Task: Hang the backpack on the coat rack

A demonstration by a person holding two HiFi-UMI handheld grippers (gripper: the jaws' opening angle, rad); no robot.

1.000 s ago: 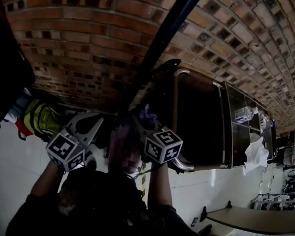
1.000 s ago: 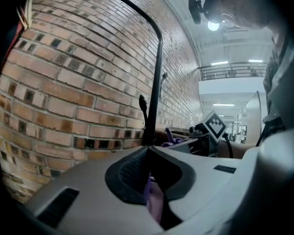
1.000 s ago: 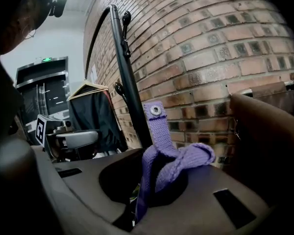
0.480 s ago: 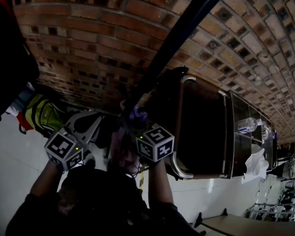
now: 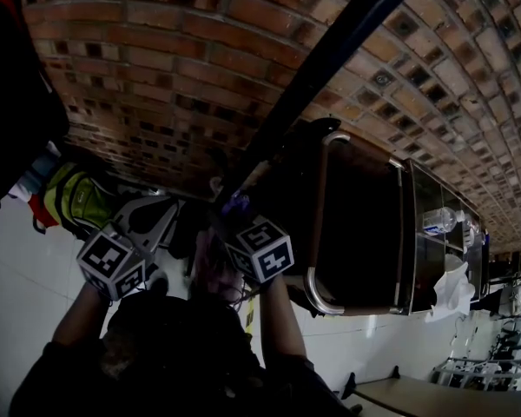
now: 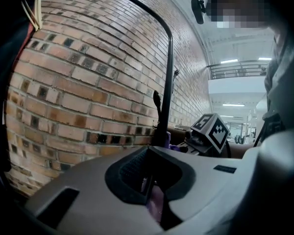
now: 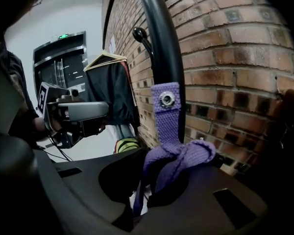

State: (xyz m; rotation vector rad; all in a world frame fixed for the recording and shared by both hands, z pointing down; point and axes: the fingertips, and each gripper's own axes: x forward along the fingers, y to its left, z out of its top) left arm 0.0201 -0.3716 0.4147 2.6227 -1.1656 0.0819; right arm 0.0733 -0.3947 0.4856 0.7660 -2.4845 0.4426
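The coat rack's black pole (image 5: pixel 330 50) runs slantwise across the brick wall. The purple backpack (image 5: pixel 210 263) hangs between my two grippers, mostly hidden by them. My right gripper (image 7: pixel 137 204) is shut on the backpack's purple webbing strap (image 7: pixel 169 126). The strap's riveted end stands up against the pole (image 7: pixel 159 48), below a hook knob (image 7: pixel 137 33). My left gripper (image 6: pixel 152 195) is shut on a thin fold of purple fabric, and the pole (image 6: pixel 169 82) rises just beyond it. In the head view the left gripper (image 5: pixel 169 220) sits left of the right gripper (image 5: pixel 234 211).
A black garment on a hanger (image 7: pixel 110 89) hangs on the rack. A yellow-green bag (image 5: pixel 69 198) lies at the foot of the wall. A dark cabinet with a metal handle (image 5: pixel 317 224) stands right of the pole, with a water bottle (image 5: pixel 434 222) beyond it.
My right gripper has sunk, rolled and drifted toward the left gripper, still holding the strap. The left gripper has barely shifted.
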